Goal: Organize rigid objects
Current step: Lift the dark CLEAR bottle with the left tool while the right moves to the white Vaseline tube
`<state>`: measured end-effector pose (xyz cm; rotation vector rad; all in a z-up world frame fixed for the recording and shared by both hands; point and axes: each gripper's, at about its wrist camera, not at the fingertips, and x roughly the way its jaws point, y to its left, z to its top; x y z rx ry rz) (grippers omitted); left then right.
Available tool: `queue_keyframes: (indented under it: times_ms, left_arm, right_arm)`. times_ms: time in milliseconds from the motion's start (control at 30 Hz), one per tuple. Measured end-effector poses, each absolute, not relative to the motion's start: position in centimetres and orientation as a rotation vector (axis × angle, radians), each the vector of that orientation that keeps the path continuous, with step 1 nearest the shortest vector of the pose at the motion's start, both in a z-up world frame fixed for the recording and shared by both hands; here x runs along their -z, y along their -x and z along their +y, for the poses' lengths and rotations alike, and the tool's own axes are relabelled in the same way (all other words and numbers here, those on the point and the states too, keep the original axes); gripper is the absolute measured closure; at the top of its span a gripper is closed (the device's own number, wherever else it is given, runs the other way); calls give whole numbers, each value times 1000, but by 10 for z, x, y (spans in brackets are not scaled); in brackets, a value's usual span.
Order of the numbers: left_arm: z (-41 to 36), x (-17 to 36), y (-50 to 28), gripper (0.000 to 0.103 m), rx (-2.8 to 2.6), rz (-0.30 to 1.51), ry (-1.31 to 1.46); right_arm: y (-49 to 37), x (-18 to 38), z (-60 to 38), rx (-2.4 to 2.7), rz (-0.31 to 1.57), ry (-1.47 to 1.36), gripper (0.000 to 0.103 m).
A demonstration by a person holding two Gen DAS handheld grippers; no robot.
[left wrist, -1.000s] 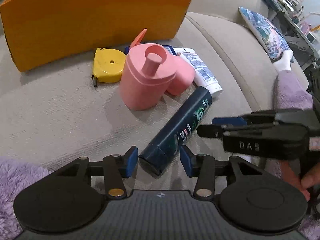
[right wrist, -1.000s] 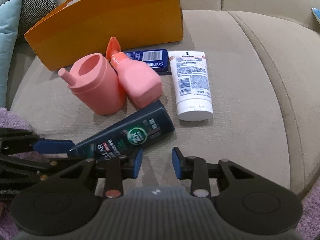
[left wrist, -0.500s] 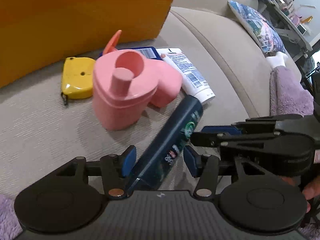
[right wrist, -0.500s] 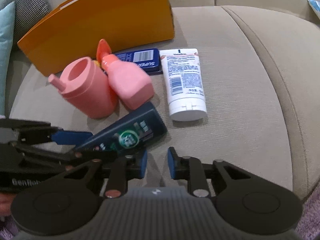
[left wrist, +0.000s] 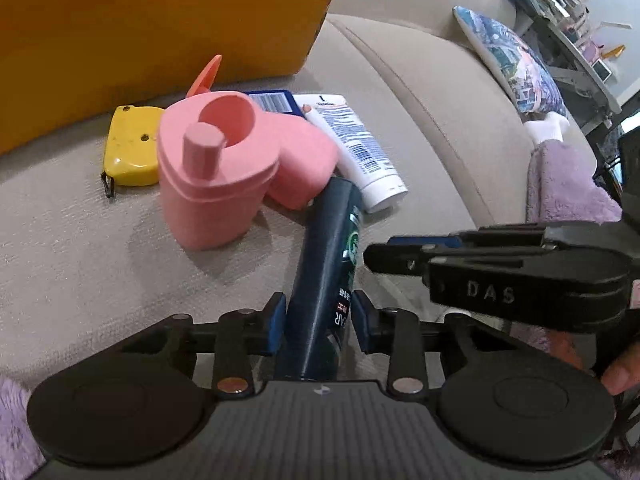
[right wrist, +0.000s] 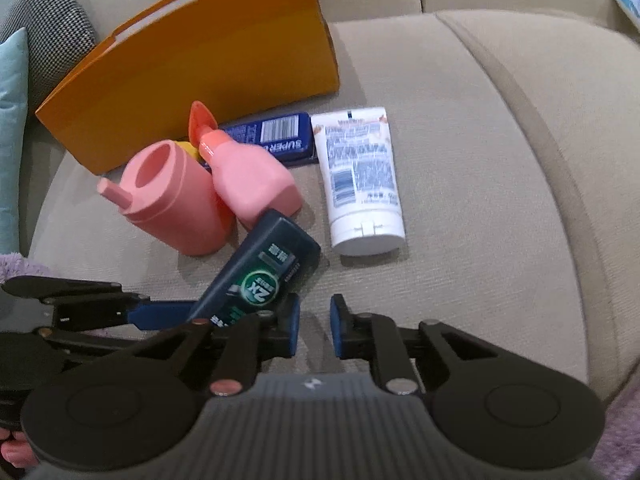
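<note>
Beige sofa cushion [right wrist: 460, 184] carried everything, with an orange box [right wrist: 192, 80] standing at its back edge. Nothing could be seen inside the box, so the sorting looked barely begun.

Left gripper [left wrist: 318, 320] had its jaws closing on the dark shampoo bottle [left wrist: 326, 264], blue pads at both sides of its lower end near the cushion's front edge. That bottle seemed tilted, its far end beside the pink things. Right gripper [right wrist: 314, 326] sat just to the bottle's right, jaws narrow with only bare cushion between them, grasping nothing.

Loose items were left in a cluster toward the back of the cushion, in front of the box:
- pink can [left wrist: 212, 184], upright
- pink bottle [right wrist: 248, 184] with an orange cap, lying against the can
- yellow tape measure [left wrist: 130, 152], left of the can
- blue pack [right wrist: 276, 138], flat by the box
- white tube [right wrist: 360, 176], lying to the right of the cluster

By my judgement, the shampoo bottle was the first piece being taken, and all six still needed placing.
</note>
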<state>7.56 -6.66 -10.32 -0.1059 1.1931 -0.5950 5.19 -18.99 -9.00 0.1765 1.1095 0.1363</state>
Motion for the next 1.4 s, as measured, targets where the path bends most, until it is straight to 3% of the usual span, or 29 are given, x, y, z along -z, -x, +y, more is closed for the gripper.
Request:
queue_keyframes:
  times_ms: [233,500,833,1233,1333,1400]
  left_arm:
    - [-77,92,-78,65,565,1177,144]
    - [-102,108,-92,65,535,1260,71]
    - [-103,112,-99,65,525,1268,110]
    - [-96,107,-87,66,500,1250,99]
    - [-94,106,-86,65,492,1255,115]
    - [-91,108,-87,65,491,1254,142]
  right_arm:
    - [-71,68,-221,-72,1071,-205,78]
    - [-116,88,-241,-101,1136,-279,62]
    - [-144,111,-254,-173,1156,-399,56]
    - [-80,107,-253,-129,1252,-323,58]
    - [-73,107,-257,-158,1278,-385,53]
    - [-74,110,-268,-155,1278,-467,44]
